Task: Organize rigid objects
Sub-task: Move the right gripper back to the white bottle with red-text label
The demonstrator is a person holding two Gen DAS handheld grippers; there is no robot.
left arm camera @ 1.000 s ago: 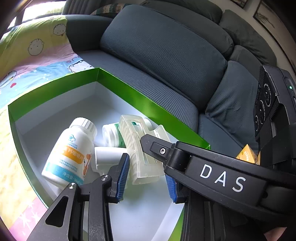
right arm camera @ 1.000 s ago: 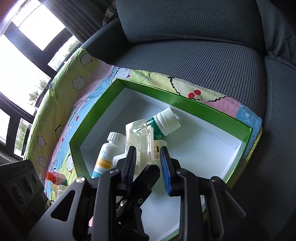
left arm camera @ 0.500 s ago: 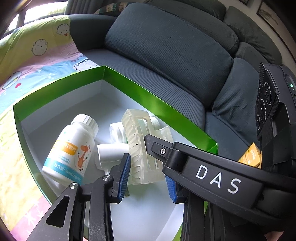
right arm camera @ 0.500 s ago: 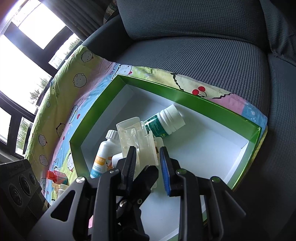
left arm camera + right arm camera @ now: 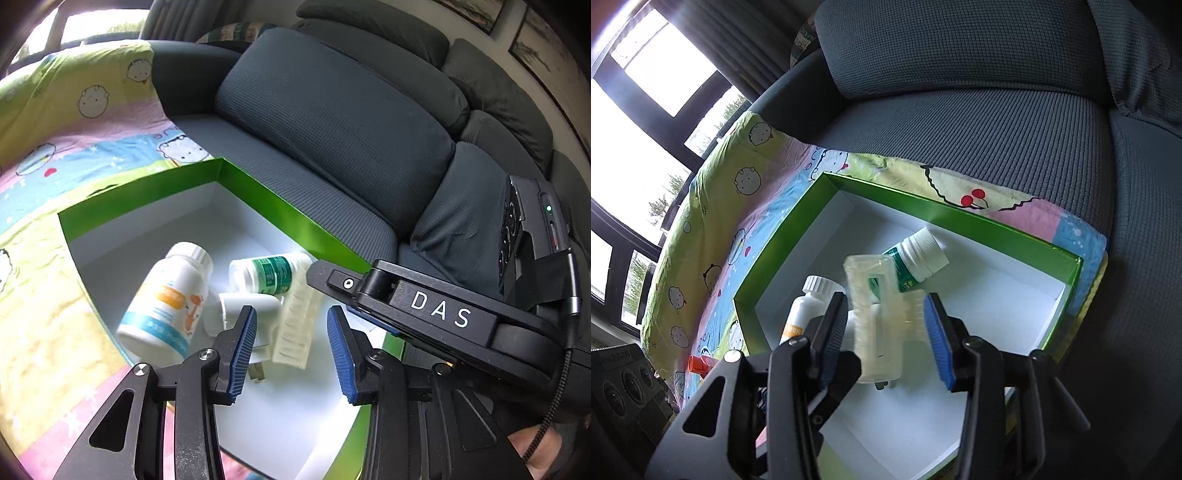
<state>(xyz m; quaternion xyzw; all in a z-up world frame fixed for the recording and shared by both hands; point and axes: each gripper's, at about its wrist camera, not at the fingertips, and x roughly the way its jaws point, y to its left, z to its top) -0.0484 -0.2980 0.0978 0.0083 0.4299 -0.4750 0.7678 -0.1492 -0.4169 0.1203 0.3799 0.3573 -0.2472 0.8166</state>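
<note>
Both claws are opening over the shallow green-walled cardboard box with a white floor (image 5: 280, 210), which is lying on the pastel cartoon-print blanket (image 5: 74, 147) spread over the dark grey sofa (image 5: 332, 122); the right gripper (image 5: 886, 332) is spreading its blue pads (image 5: 936, 339) away from the translucent, ribbed plastic hair clip (image 5: 875, 314), which sits between the jaws but no longer looks pinched, so this reads as a release into the box rather than a pick; the left gripper (image 5: 291, 350) is also parting its jaws, with nothing pressed between them, hovering at the near side of the box above the same clip (image 5: 295, 328); the clip is lying on the white floor, leaning against the small white plug adapter with metal prongs (image 5: 243, 314) and touching the green-labelled white pill bottle (image 5: 269, 273) beyond it; the larger white bottle with an orange and blue label (image 5: 166, 302) is lying on its side to the left, all gathered in the box's left half, presumably because that is where sorted items are being collected; compared with a second ago, both pairs of jaws were nearly closed, the right ones clamped on the clip, which was held more upright above the bottles; now it is resting lower and flatter, and the left gripper is drawing back and up from it; an orange-capped item (image 5: 700, 363) is waiting outside on the blanket, to the near left.
</note>
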